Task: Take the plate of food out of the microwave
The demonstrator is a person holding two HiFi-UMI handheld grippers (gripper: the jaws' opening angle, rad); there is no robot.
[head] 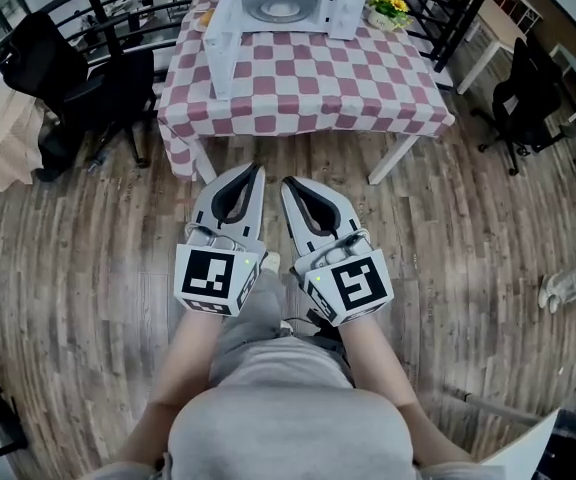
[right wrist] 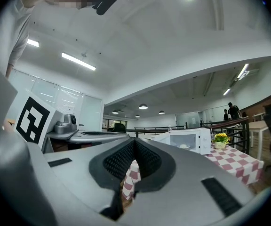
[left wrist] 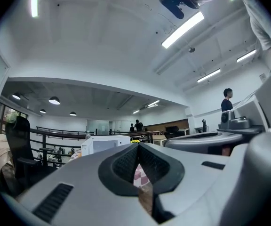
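Head view: the plate of food (head: 280, 10) sits inside the microwave (head: 346, 6), showing as a pale round shape. What the food is cannot be made out. The microwave is a white box at the far edge of the table (head: 395, 156). Its top is cut off by the frame, and its door (head: 222, 48) is swung open to the left. A red-and-white checked cloth (head: 308, 93) covers the tabletop and hangs over its edges. A small pot of yellow flowers (head: 389, 6) stands just beside the microwave. The left gripper (head: 257, 171) and right gripper (head: 287, 182) are held side by side over the wood-plank floor (head: 468, 258), well apart from the table. On both, the jaws are closed together, with nothing between the ribbed black pads (left wrist: 124, 163).
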